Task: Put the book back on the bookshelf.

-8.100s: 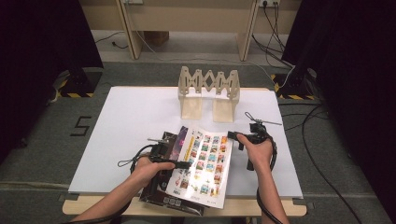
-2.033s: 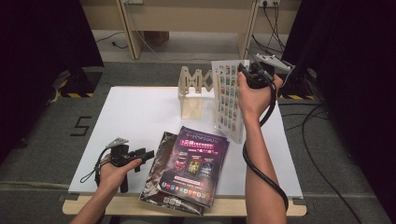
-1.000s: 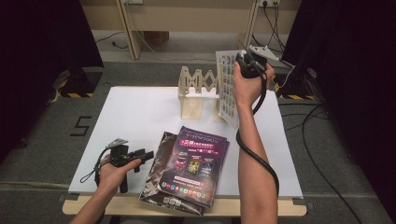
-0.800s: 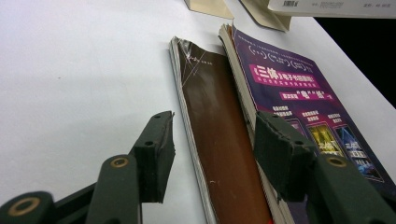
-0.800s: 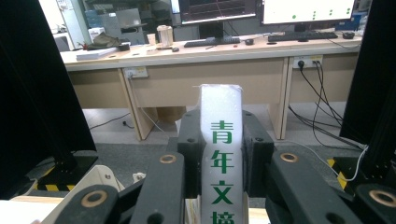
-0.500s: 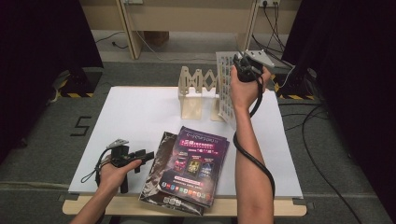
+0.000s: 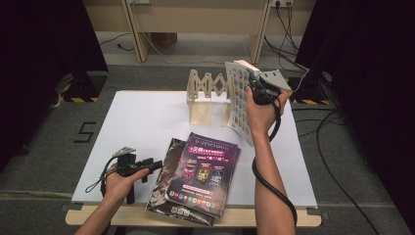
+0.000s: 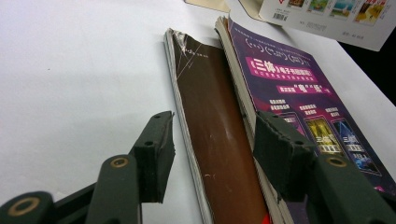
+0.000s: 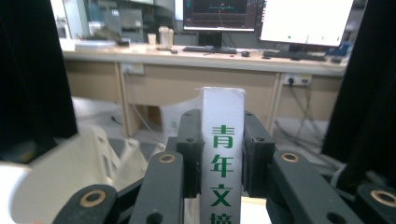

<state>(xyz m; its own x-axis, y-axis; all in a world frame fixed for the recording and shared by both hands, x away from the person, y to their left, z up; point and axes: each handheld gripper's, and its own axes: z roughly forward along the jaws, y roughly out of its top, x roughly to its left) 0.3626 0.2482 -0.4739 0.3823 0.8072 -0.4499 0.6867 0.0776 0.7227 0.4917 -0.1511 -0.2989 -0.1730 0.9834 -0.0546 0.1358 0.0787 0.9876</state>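
White table (image 7: 147, 122) on grey carpet, dark curtains at the sides. Right gripper (image 7: 258, 90) pinches white magazine (image 7: 240, 100) upright by its spine, beside wooden rack (image 7: 208, 95). Left gripper (image 7: 147, 164) jaws spread, empty, by stacked magazines (image 7: 203, 176).

The right gripper (image 7: 258, 87) is sitting up at about one o'clock in the high view, its forearm stretching nearly straight up from the bottom edge with the wrist bent. Its jaws are pressing flat against both sides of a white magazine (image 9: 222, 158). The left gripper (image 7: 133, 164) is lying low at about eight o'clock, held level and pointing toward three o'clock, jaws standing apart with nothing pinched between them.
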